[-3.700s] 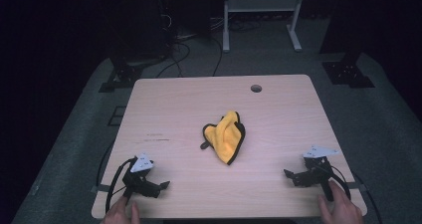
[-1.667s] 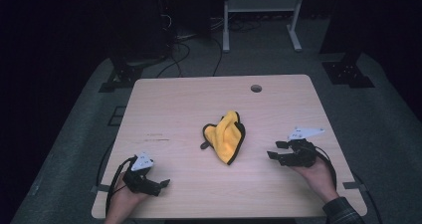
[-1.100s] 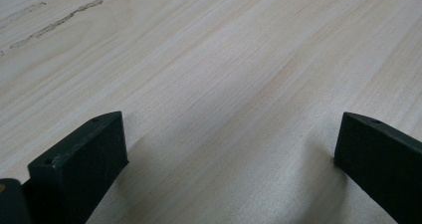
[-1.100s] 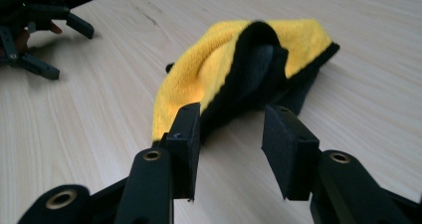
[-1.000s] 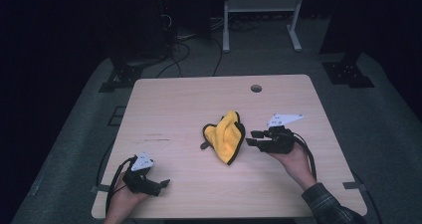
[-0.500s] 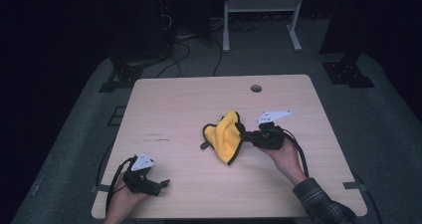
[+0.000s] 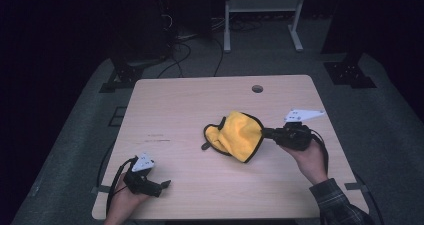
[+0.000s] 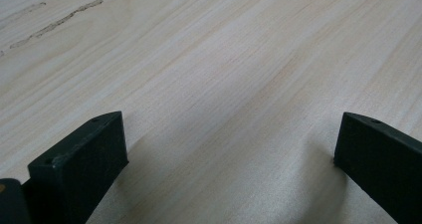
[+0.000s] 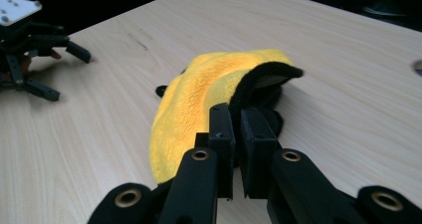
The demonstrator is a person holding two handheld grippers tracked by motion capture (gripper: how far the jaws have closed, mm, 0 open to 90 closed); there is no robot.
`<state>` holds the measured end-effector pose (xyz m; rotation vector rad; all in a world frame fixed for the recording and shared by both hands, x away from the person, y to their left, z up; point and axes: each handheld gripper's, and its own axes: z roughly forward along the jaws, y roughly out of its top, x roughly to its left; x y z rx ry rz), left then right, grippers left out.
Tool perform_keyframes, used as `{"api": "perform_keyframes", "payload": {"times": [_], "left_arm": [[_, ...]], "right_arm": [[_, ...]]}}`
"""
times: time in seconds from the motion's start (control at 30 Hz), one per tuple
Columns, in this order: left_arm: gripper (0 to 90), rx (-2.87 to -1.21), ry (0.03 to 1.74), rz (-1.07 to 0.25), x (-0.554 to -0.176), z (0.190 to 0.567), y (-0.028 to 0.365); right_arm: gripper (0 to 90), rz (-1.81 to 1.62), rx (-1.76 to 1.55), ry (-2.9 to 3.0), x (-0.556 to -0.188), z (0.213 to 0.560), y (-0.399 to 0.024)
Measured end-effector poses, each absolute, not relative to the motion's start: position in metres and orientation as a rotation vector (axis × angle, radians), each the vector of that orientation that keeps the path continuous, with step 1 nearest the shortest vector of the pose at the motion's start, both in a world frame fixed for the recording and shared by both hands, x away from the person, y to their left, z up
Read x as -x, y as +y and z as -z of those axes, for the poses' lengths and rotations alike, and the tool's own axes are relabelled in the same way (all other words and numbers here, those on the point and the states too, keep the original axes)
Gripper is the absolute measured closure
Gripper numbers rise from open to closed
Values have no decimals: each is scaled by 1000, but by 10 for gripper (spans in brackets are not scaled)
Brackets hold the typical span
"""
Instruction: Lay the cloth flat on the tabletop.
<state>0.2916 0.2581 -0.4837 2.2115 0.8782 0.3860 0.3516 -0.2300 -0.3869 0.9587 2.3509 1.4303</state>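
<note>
yellow cloth [image 7: 240, 135] black-edged, black tongs [image 9: 238, 134]

Both grippers are black. The right gripper [image 7: 267, 133] carries a grey three-cornered plate; a plaid sleeve [image 7: 340, 205] sits at five o'clock.

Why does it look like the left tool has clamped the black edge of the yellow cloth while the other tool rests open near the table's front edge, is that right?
Wrong tool. The right tool is shut on the yellow cloth at its black edge, as the right gripper view shows. The left tool is the one resting open on the table near its front edge.
</note>
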Motion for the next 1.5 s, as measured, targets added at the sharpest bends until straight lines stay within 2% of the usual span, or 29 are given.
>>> {"api": "perform_keyframes", "payload": {"times": [0.43, 0.9, 1.03, 1.2, 1.5], "left_arm": [[0, -2219, 874, -383, -291, 483, 258], [0, -2219, 872, -384, -291, 483, 259], [0, -2218, 873, -384, -291, 483, 259], [0, -2220, 871, -384, -291, 483, 259], [0, -2220, 871, -384, -291, 483, 259]], "right_arm": [[846, -1375, -1099, 2226, -341, 387, -292], [827, -1105, -1305, 2132, -352, 415, -345], [685, -1138, -1306, 2091, -349, 413, -345], [645, -1243, -1236, 2121, -338, 405, -329], [543, -1181, -1075, 2359, -326, 432, -273]]}}
